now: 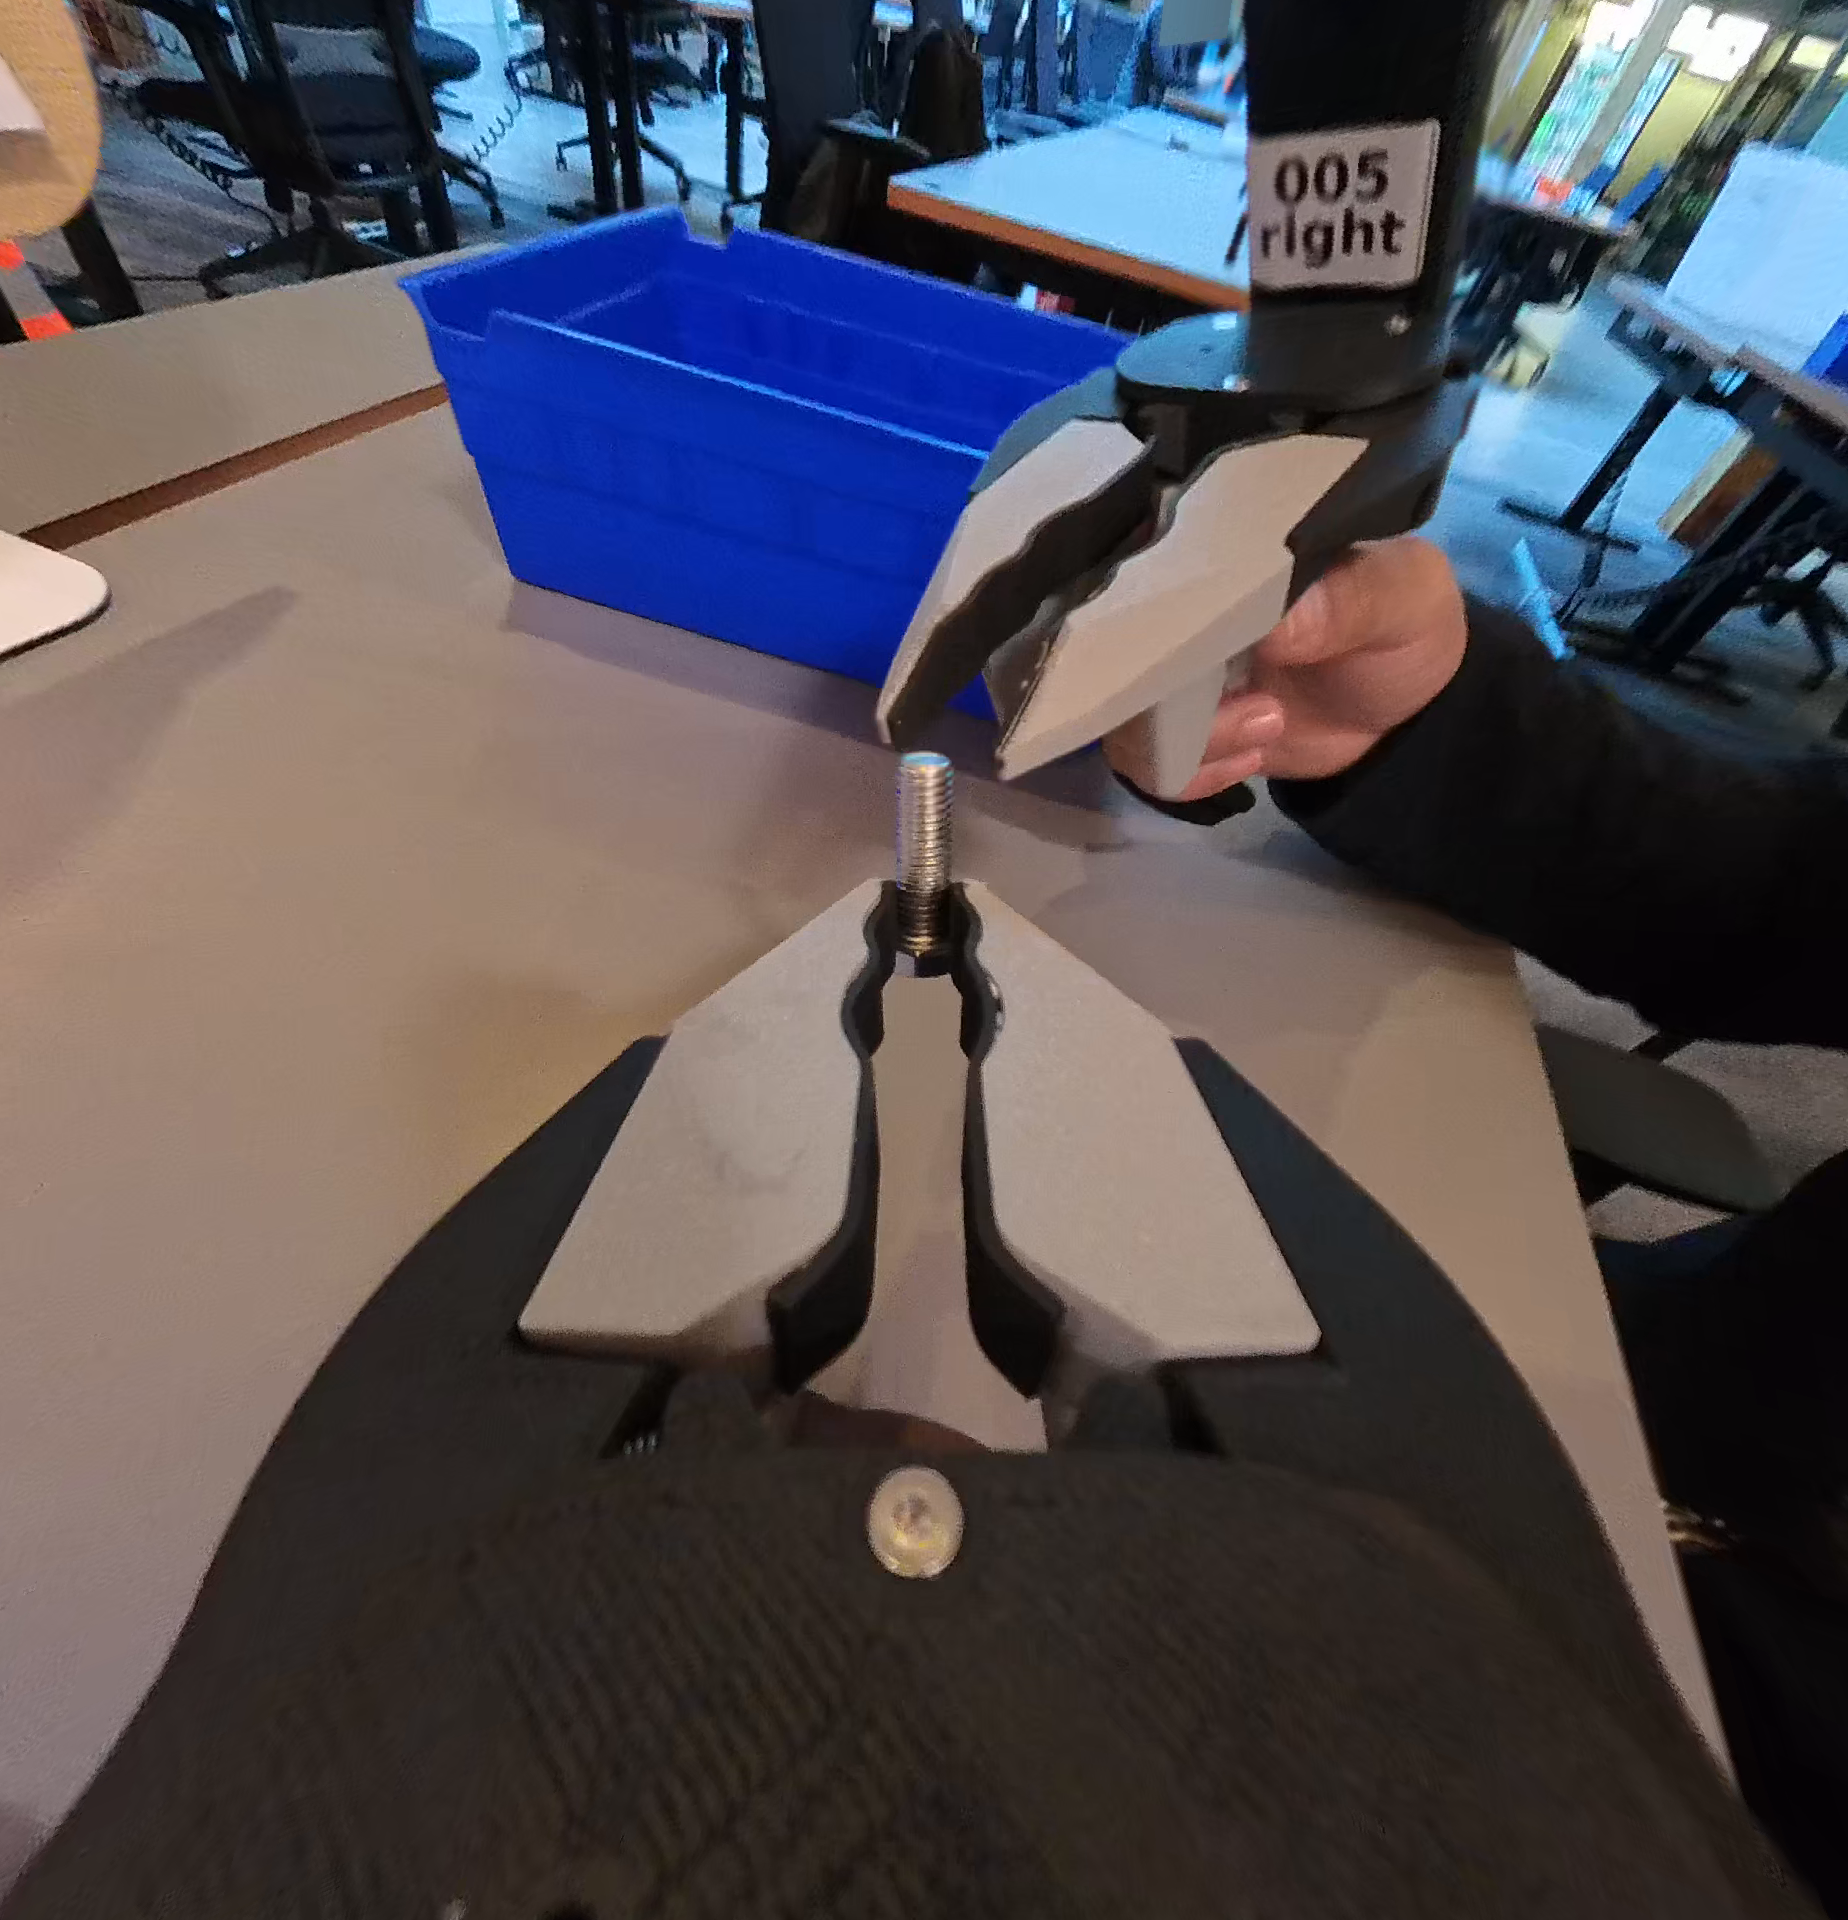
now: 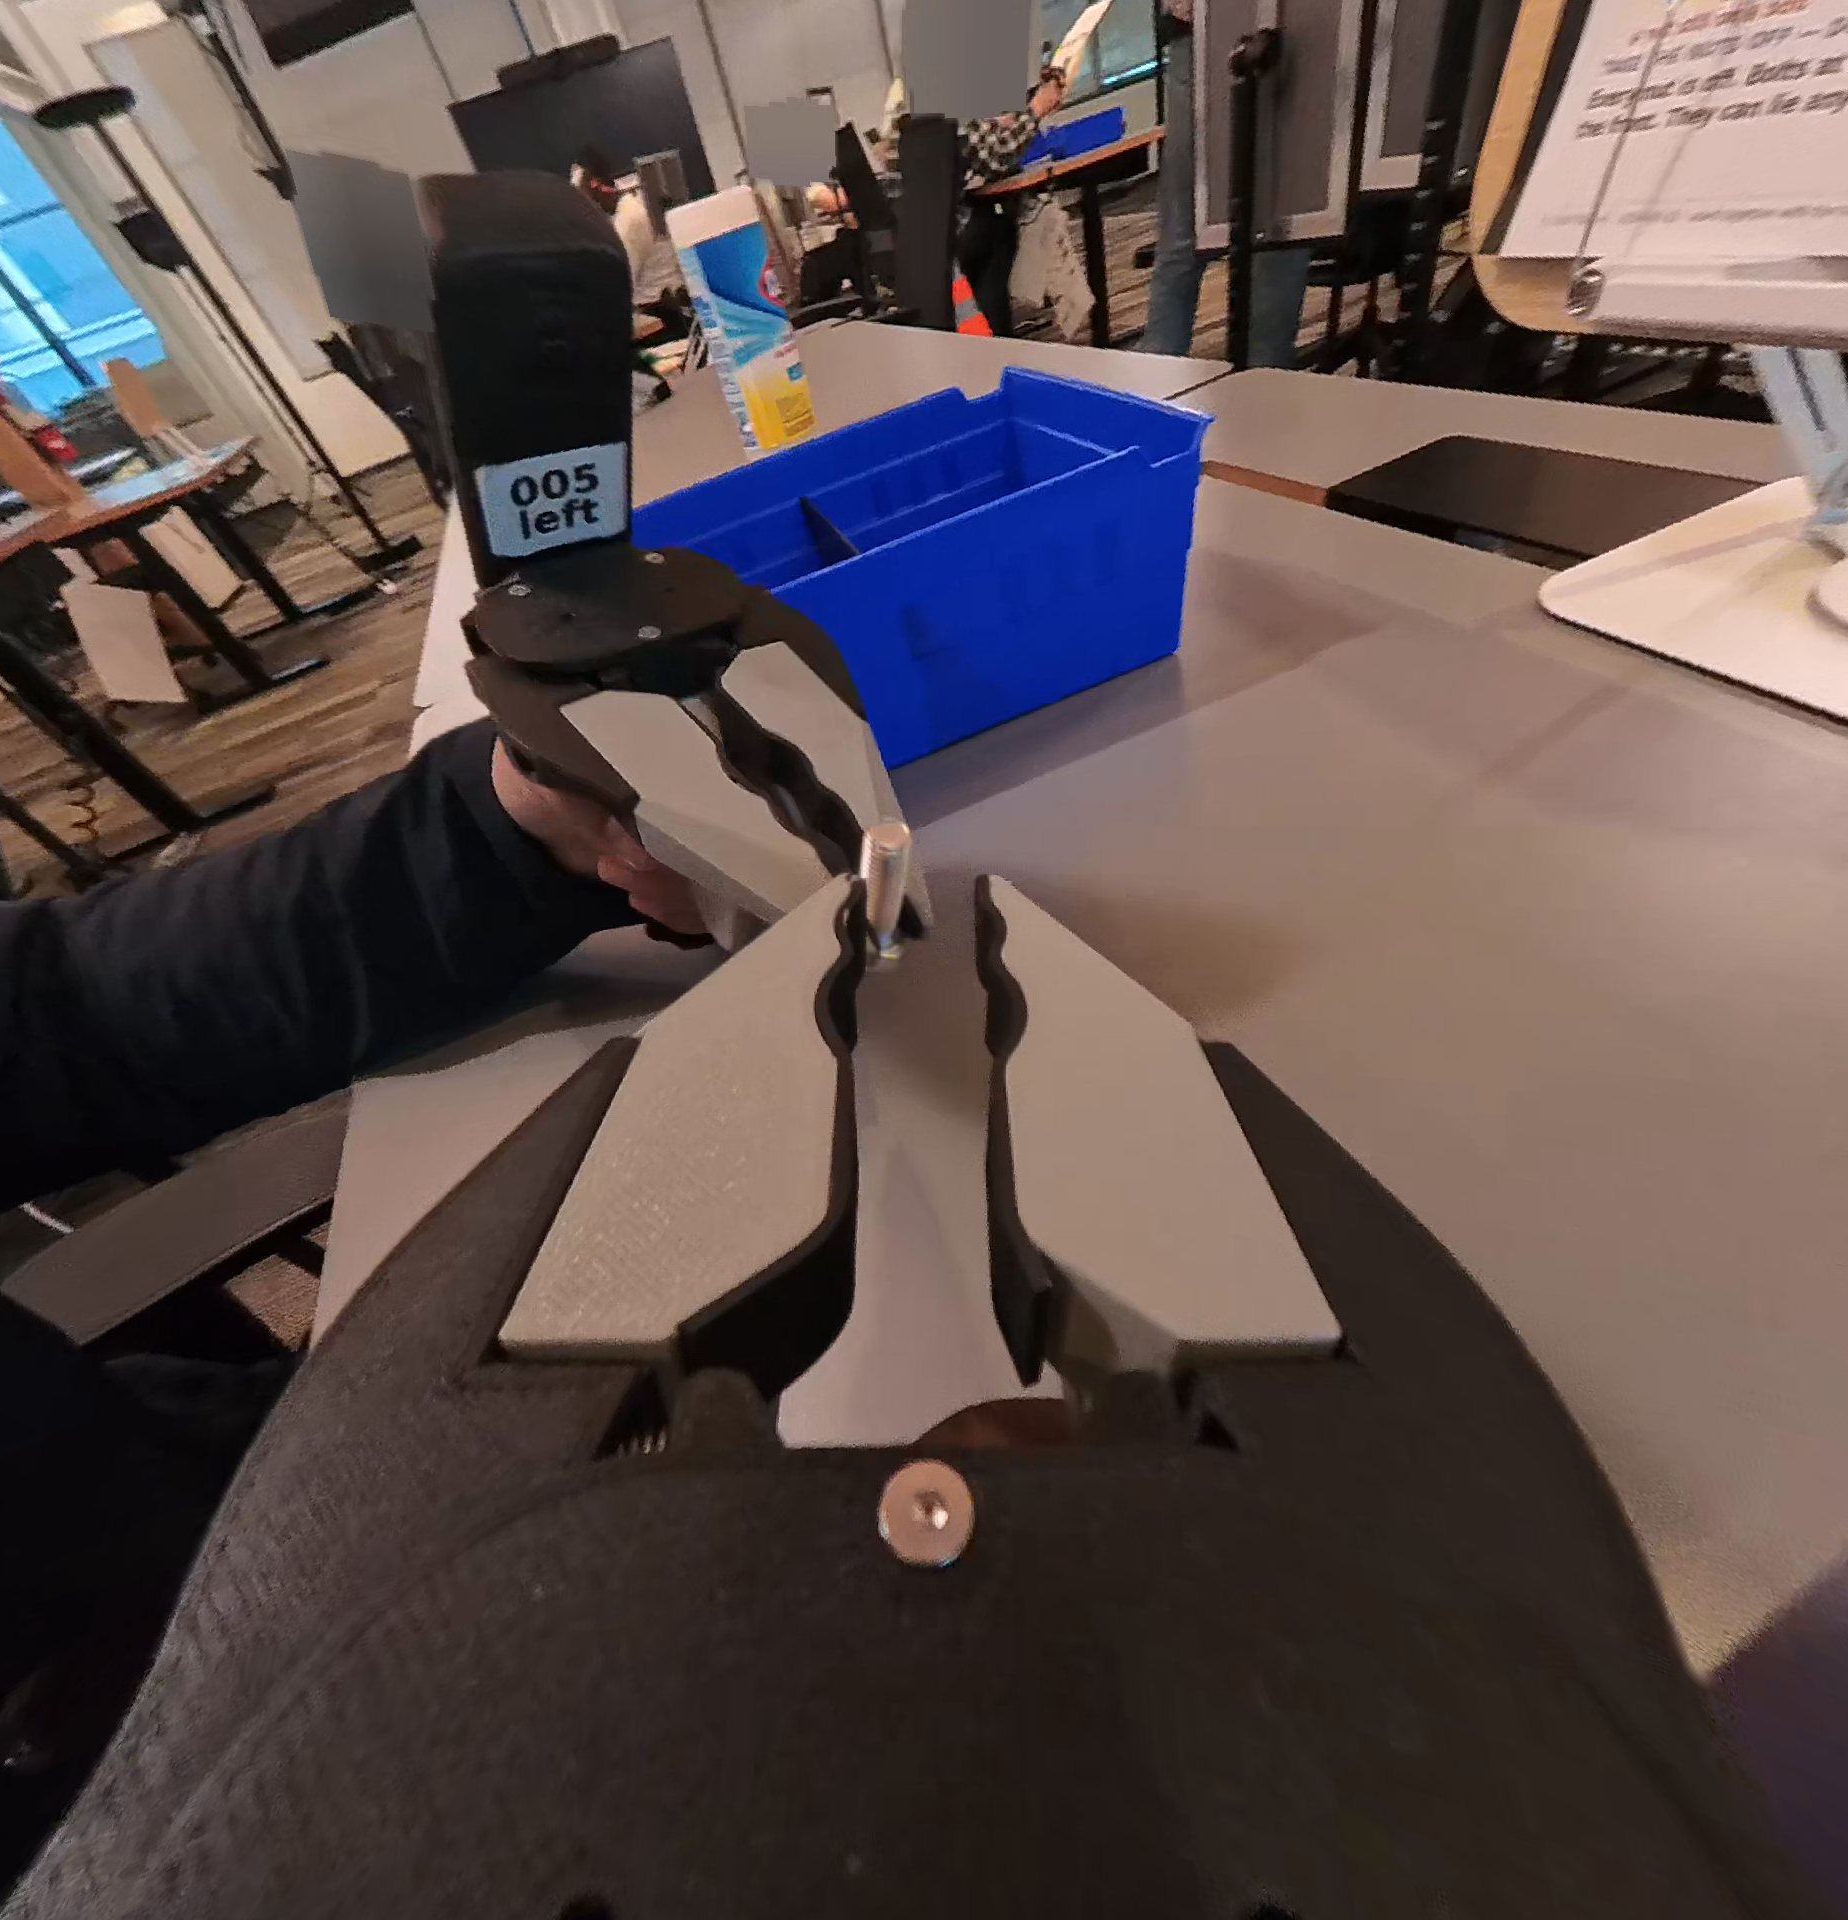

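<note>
Left claw (image 1: pixel 922 914): clamped on the head end of a threaded bolt (image 1: pixel 922 821), shank standing upright above the grey desk (image 1: pixel 380 883).
Right claw (image 2: pixel 915 914): parted a little, holding nothing, tips just above the bolt's free end.
Risk, as judged: a sideways knock from the right claw could tilt the bolt in its narrow grip or drop it.
Blue bin (image 2: pixel 1003 582): behind, one divider; visible compartments look empty.
Wipes canister (image 2: pixel 743 322): beyond the bin.

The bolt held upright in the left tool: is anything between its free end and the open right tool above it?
Nothing visible. The bolt stands upright, clamped at its lower end by the left tool. The right tool hangs open just above the threaded tip, with only air between. The blue bin sits behind both on the table.
</note>
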`<state>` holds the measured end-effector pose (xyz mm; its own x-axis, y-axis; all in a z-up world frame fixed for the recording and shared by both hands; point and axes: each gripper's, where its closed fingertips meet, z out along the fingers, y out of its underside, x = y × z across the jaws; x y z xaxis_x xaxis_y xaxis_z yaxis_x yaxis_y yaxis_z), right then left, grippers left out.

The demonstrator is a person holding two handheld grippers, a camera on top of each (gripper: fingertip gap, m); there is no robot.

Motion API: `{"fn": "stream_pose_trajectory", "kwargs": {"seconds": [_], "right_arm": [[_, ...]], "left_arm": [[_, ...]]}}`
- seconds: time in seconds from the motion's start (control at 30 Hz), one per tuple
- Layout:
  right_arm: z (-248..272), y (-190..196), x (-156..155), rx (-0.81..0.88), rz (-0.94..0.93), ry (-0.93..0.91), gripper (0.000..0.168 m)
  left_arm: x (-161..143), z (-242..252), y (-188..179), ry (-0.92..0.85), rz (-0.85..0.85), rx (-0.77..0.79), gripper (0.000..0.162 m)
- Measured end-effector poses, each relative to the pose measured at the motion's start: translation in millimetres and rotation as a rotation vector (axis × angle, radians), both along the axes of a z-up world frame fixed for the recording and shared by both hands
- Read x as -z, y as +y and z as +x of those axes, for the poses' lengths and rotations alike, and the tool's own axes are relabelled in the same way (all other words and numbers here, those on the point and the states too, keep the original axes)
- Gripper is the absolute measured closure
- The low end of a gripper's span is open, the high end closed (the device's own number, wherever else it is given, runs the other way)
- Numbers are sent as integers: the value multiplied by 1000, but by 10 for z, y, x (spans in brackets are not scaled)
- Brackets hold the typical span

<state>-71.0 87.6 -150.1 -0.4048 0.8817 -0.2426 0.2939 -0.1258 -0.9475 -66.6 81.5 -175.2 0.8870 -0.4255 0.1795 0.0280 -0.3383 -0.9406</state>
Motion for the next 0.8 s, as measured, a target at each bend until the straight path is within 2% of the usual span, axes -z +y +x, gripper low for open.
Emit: {"fn": "stream_pose_trajectory", "kwargs": {"seconds": [0.13, 0.5, 0.67, 0.8], "right_arm": [[8, -40, -25, -19, -34, 3, 155], [-38, -138, 45, -37, -20, -18, 161], [-43, -115, 30, -24, -18, -9, 161], [-38, -35, -25, 7, -33, 16, 152]], "left_arm": [[-34, -34, -5, -116, -9, 10, 156], [-35, 82, 3, -119, -14, 37, 155], [-27, 72, 13, -127, -16, 31, 155], [-49, 20, 24, -118, 0, 6, 155]]}}
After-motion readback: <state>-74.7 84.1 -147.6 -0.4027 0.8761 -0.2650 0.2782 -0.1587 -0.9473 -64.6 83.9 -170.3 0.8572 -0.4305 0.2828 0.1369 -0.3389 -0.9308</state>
